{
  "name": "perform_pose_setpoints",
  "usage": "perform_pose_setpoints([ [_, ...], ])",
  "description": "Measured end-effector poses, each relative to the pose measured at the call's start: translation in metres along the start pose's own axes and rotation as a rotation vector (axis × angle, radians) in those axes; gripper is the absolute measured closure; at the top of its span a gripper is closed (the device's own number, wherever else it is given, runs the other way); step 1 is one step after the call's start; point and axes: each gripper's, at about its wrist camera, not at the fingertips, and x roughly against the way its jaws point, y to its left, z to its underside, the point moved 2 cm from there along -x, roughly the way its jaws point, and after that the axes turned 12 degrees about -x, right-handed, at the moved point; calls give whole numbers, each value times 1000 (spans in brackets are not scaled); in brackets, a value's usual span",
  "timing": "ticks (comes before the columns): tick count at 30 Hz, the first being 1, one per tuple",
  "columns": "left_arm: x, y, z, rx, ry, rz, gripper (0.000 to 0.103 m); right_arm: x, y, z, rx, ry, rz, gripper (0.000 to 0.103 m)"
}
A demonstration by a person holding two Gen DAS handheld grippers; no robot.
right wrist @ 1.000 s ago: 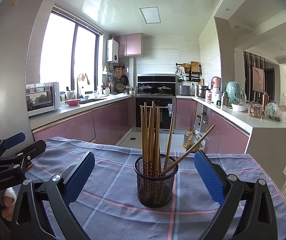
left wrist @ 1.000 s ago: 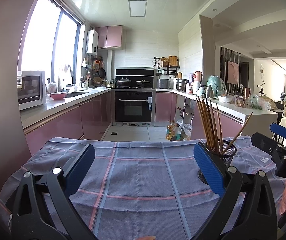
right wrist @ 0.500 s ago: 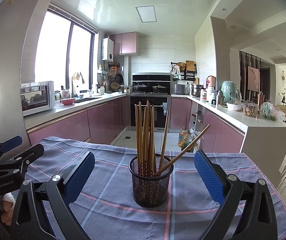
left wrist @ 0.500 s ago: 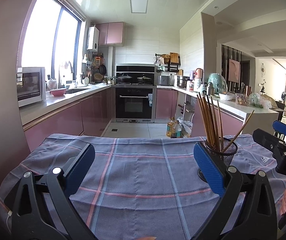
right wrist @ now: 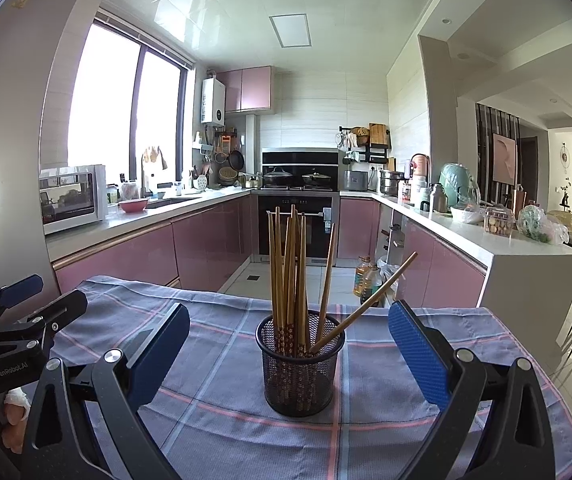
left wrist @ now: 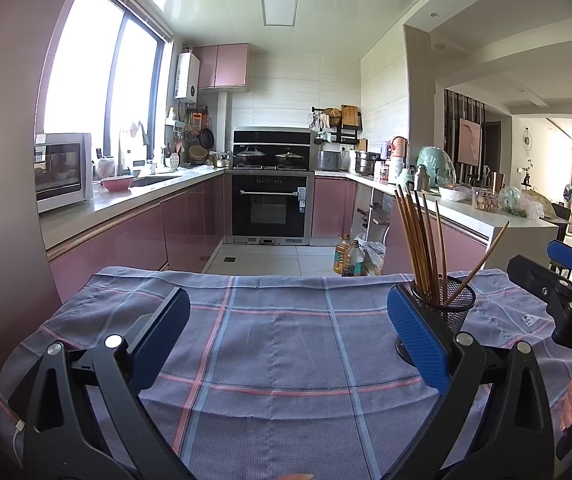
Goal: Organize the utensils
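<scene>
A black mesh holder [right wrist: 300, 364] stands on the plaid cloth, with several wooden chopsticks [right wrist: 288, 272] upright in it and one leaning right. My right gripper [right wrist: 288, 354] is open and empty, its blue pads either side of the holder, apart from it. My left gripper [left wrist: 286, 340] is open and empty over bare cloth; the holder [left wrist: 446, 316] stands just behind its right pad. In the left wrist view the right gripper [left wrist: 558, 276] shows at the right edge. In the right wrist view the left gripper [right wrist: 26, 312] shows at the left edge.
The table carries a blue cloth with pink stripes [left wrist: 278, 344]. Its far edge drops to the kitchen floor. Beyond are pink cabinets, an oven [left wrist: 272, 204], oil bottles [left wrist: 348, 258] on the floor and a white counter [right wrist: 526, 248] at right.
Both views have tilted down and drawn back a little; the holder sits slightly lower and farther in the frames. Both grippers stay open and empty.
</scene>
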Motion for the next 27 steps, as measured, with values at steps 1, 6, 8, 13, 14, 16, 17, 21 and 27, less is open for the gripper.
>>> perform_pose_setpoints([
  [1,0,0,0,0,0,1,6,0,0,0,0,0,1,7],
  [6,0,0,0,1,2,2,6,0,0,0,1,-1,5,7],
  [8,0,0,0,1,1,2,6,0,0,1,1,1,5,7],
  [13,-1,-1,0,-1,4,4,6,1,0,0,-1,-3,4,7],
  [14,-1,-2,0,-1,4,3,6,1,0,1,0,-3,5,7],
  [16,-1,-2,0,1,4,6,6,1,0,1,1,-3,6,7],
  [17,-2,-2,0,2,5,6,6,1,0,0,0,-3,6,7],
  [21,-2,-2,0,1,6,6,6,1,0,0,-2,-4,8,7],
  [27,-2,-2,1,2,5,7,6,0,0,0,-1,-4,10,7],
])
